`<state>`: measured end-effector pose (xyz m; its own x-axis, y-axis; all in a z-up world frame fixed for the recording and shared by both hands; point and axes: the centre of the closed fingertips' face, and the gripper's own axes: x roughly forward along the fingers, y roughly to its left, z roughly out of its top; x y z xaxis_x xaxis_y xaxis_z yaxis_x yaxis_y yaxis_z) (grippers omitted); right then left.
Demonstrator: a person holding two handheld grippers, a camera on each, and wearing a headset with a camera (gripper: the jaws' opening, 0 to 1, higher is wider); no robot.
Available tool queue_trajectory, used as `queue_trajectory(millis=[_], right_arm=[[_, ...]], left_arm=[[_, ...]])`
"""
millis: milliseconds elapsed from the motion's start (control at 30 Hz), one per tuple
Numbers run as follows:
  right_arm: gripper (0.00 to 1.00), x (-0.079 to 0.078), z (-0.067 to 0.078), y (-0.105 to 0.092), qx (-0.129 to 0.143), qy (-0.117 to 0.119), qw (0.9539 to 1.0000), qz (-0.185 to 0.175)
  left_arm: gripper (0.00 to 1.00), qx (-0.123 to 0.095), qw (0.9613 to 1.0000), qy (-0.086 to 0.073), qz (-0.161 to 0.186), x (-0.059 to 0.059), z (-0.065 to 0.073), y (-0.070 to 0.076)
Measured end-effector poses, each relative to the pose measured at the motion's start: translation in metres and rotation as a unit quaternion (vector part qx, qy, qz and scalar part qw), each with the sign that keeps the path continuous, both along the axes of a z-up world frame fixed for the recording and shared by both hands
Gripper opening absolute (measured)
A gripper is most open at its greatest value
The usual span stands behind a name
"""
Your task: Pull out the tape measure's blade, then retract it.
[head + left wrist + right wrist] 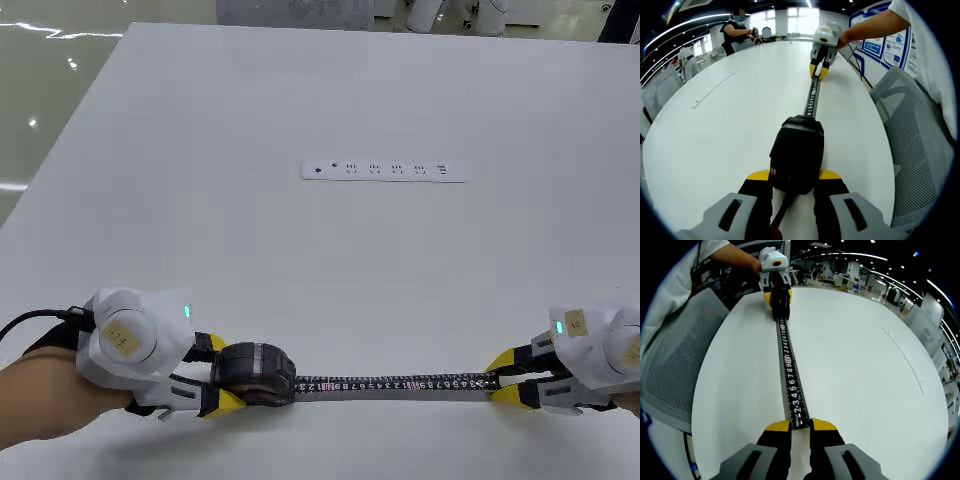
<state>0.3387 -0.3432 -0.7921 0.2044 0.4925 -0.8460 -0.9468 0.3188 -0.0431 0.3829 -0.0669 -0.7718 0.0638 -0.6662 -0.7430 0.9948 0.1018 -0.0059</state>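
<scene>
You are working under bright ceiling strip lights [865, 255]. Glare is streaking the floor [40, 60]; fisheye edges are bending the white table [865, 365].

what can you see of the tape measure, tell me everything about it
The tape measure has a round black case with a grey band, seemingly plastic. It sits near the front edge of the white table, clamped between the yellow-tipped jaws of the left gripper. Its dark blade, printed with pale numerals and a few red marks, runs out straight and low over the table to the right gripper, whose jaws pinch its end.
</scene>
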Motion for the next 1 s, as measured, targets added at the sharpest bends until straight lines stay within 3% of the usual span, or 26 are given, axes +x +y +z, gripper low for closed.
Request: queue_trajectory(millis=[333,467,767,967,1000], right_arm=[[0.11,-0.0002,0.0003,0.0016,0.0,0.005,1.0,-0.002],[0.12,-0.0005,0.0002,0.0007,-0.003,0.007,1.0,-0.001],[0.13,-0.0006,0.0002,0.0005,-0.009,0.009,0.9999,0.002],[0.15,-0.0011,0.0016,0.0017,0.001,0.013,0.9998,-0.012],[0.18,0.0021,0.0026,0.0009,0.001,0.006,0.9998,-0.02]], left_arm=[[0.27,-0.004,0.9997,0.013,0.02,0.0001,0.0001,-0.0013],[0.27,-0.007,0.9998,0.003,0.017,0.0008,0.0003,-0.0019],[0.28,-0.007,0.9998,-0.002,0.018,0.001,0.0003,-0.0024],[0.31,-0.013,0.9996,-0.004,0.024,0.0033,0.0016,-0.0014],[0.37,-0.026,0.999,0.013,0.034,0.0019,0.0047,-0.0036]])
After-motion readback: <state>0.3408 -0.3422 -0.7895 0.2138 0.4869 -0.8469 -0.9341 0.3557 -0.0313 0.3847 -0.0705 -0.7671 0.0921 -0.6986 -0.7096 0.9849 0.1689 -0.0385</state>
